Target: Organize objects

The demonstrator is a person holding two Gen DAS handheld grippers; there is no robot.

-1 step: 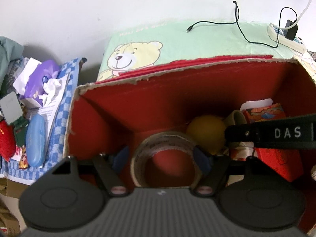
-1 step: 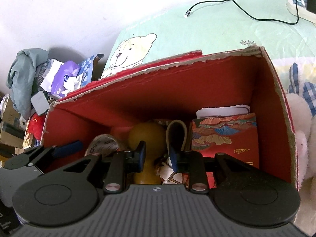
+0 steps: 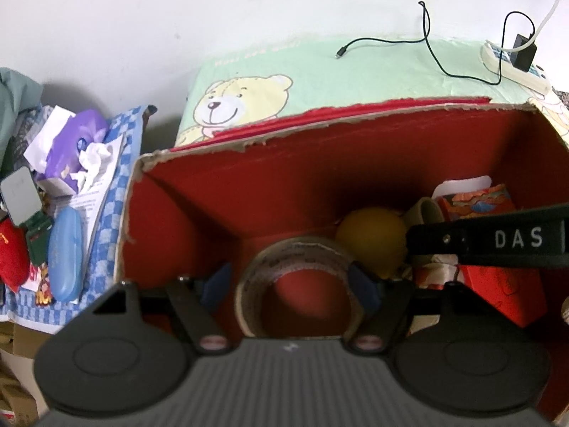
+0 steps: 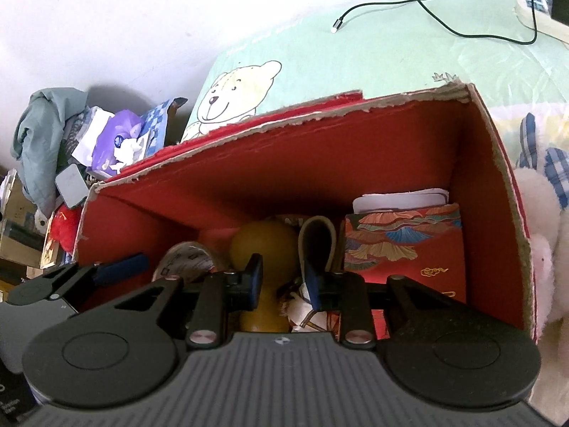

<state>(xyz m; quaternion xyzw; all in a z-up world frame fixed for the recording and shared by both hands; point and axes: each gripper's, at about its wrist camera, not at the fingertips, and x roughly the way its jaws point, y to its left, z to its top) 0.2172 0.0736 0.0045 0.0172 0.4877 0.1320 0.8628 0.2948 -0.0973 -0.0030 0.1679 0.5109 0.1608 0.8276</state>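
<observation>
Tape roll (image 3: 300, 284): stands on edge inside the red box (image 3: 249, 185), at its left end, its hole facing the left claw (image 3: 290, 284), whose wide-set fingers flank it without clear contact. The yellow ball (image 3: 370, 240) lies just right of the roll; the right claw (image 4: 282, 277), narrower and holding nothing, hangs above the ball. No difference from the earlier frame is visible.

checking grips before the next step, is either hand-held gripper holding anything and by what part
The left hand-held gripper straddles the tape roll across its outer rim; whether its pads press it cannot be told. The right hand-held gripper is open and holds nothing.
</observation>
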